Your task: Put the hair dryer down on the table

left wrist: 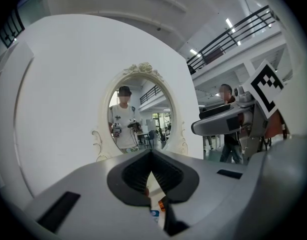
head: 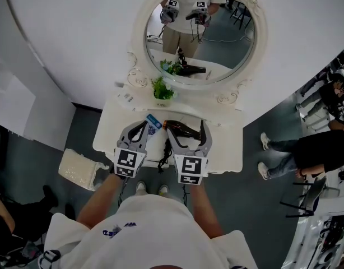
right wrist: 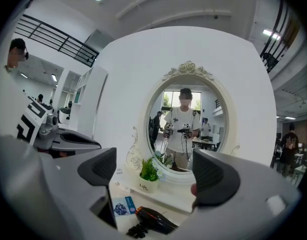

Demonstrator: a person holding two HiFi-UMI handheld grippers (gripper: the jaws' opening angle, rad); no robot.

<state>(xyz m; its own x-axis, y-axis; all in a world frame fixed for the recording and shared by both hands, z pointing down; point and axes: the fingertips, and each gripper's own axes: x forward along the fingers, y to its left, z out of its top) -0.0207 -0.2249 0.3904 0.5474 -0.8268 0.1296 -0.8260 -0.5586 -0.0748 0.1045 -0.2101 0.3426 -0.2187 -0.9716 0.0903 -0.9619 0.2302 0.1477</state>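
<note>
The hair dryer [right wrist: 154, 220] is lying on the table [head: 227, 150], lower centre. Your right gripper [right wrist: 158, 173] is gaping empty over it, and your left gripper [left wrist: 152, 170] is pinching nothing. Be backing straight away, minding the cord [right wrist: 136, 230].

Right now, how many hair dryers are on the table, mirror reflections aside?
1: a black hair dryer lying on the white table, just right of the blue card.

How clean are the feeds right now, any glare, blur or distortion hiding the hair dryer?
Head view: evenly lit, sharp, straight lines bowed by the wide lens. Right gripper view: heavy fisheye, black corners, hair dryer sharp at the bottom edge. Left gripper view: same fisheye; the left tool blocks the lower half.
</note>
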